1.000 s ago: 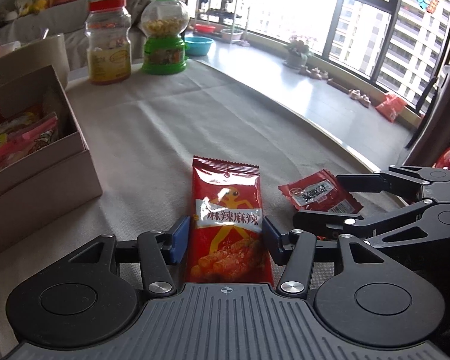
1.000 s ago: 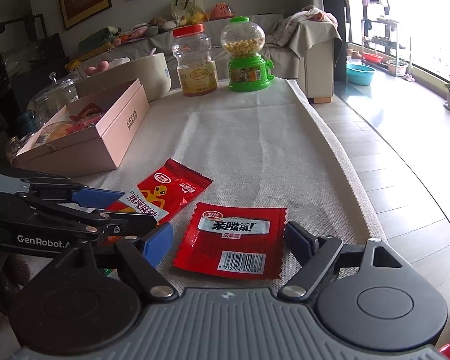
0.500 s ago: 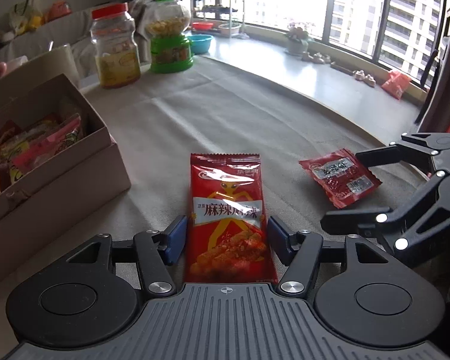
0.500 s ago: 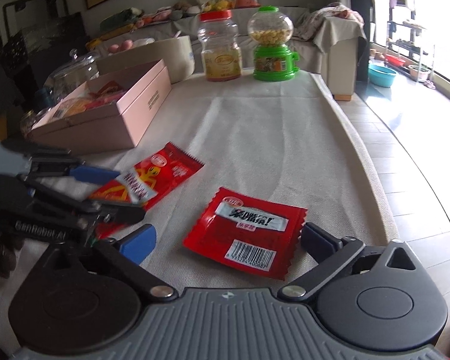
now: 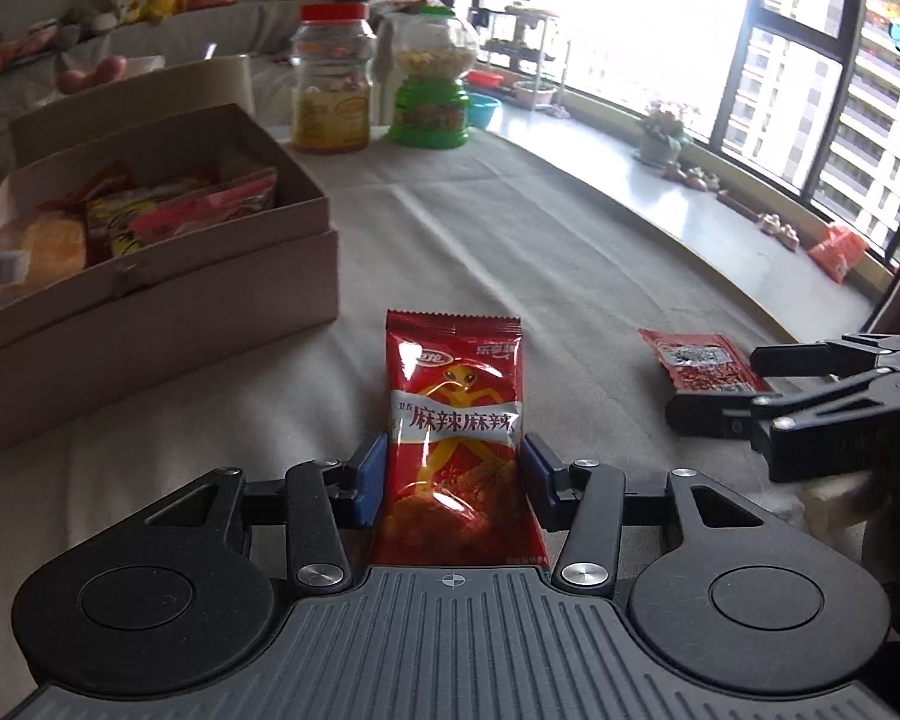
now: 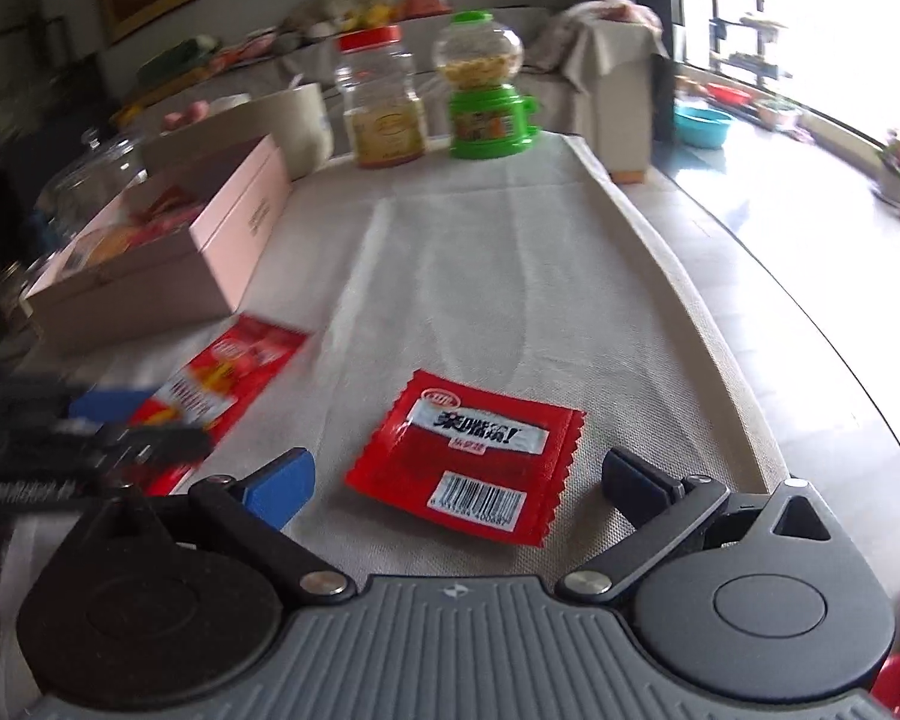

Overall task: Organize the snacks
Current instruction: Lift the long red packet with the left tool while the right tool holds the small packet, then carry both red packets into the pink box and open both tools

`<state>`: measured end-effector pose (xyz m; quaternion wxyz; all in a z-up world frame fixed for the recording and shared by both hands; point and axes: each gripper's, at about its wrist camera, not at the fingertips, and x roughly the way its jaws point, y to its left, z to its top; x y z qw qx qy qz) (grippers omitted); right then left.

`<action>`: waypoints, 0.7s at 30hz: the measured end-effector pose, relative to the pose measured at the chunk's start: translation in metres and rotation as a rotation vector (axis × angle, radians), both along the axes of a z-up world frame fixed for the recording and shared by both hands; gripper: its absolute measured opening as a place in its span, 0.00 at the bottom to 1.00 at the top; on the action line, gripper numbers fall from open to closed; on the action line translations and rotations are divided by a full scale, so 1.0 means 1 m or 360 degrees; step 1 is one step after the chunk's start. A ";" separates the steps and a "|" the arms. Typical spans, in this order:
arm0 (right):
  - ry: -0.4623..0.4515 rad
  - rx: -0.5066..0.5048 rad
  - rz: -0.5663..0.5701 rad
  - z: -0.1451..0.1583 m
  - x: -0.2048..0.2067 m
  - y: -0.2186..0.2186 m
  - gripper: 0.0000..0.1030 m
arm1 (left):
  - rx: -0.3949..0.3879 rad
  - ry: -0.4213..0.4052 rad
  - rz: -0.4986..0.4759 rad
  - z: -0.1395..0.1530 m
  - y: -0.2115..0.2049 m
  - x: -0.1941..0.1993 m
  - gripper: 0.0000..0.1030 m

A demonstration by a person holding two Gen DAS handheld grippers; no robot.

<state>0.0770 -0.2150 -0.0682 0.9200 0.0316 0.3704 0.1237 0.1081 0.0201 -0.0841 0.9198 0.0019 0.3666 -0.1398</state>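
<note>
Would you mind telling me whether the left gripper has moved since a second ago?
Yes. The left gripper, jaws closing around the red snack packet, has swung toward the open snack box, now nearer.

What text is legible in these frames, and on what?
"麻辣麻辣": tall red snack packet, between the left gripper's closing jaws.
"亲嘴烧!": flat red packet; barcode digits too small.
Pink box print, jar label, dispenser label: blurred.
</note>
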 end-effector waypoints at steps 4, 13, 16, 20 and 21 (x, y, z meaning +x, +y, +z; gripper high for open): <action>-0.0006 -0.0091 0.0030 -0.002 0.008 0.015 0.99 | -0.0060 -0.0001 0.0089 0.000 0.013 -0.018 0.51; -0.0092 -0.0213 0.0180 0.009 -0.002 0.029 0.54 | -0.0079 -0.0012 0.0133 0.003 0.012 -0.028 0.51; -0.0118 -0.0207 0.0255 0.018 -0.014 0.033 0.52 | -0.0113 -0.0003 0.0158 0.004 0.017 -0.038 0.50; -0.0194 -0.0219 0.0375 0.037 -0.033 0.039 0.50 | -0.0139 -0.0006 0.0187 0.010 0.027 -0.061 0.49; -0.0218 -0.0212 0.0404 0.045 -0.037 0.041 0.50 | -0.0140 -0.0029 0.0194 0.015 0.030 -0.067 0.49</action>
